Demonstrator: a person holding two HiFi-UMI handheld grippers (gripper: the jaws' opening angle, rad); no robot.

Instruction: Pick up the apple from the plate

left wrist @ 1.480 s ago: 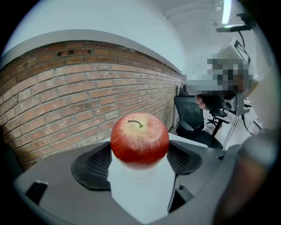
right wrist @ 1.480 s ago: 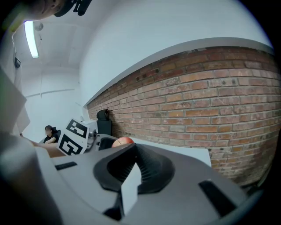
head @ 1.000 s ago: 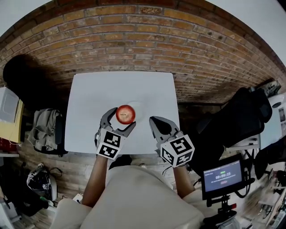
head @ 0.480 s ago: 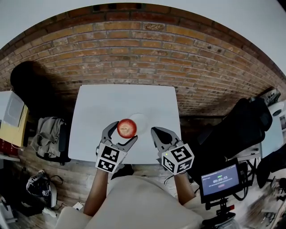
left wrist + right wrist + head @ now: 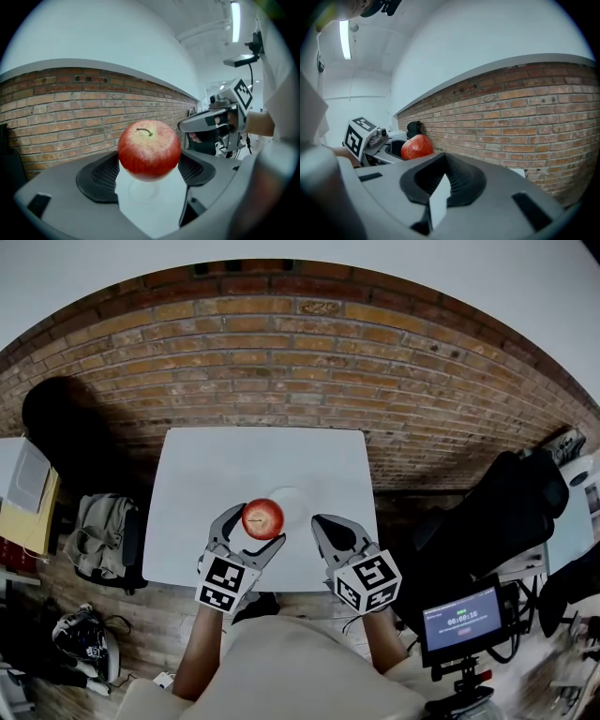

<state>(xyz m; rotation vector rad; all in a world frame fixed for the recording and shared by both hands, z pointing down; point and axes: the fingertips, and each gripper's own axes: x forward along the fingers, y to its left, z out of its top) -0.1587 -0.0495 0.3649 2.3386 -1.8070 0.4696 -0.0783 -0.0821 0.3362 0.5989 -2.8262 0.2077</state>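
Note:
A red apple (image 5: 262,518) with a yellowish top is held between the jaws of my left gripper (image 5: 249,532), which is shut on it. In the left gripper view the apple (image 5: 149,150) fills the space between the two dark pads, its stem pointing up. It hangs above the white table, and the small white plate (image 5: 294,502) lies just beyond it to the right. The plate (image 5: 142,192) shows empty below the apple. My right gripper (image 5: 325,527) hovers beside the plate with its jaws together and nothing in them; from it the apple (image 5: 416,146) appears at the left.
The white table (image 5: 216,474) stands against a brick wall (image 5: 281,362). Bags and clutter (image 5: 98,521) lie on the floor at the left. A black chair (image 5: 506,502) and a small monitor on a stand (image 5: 464,615) are at the right.
The left gripper, holding the apple, has drawn slightly back from the plate toward me. The right gripper has stayed beside the plate.

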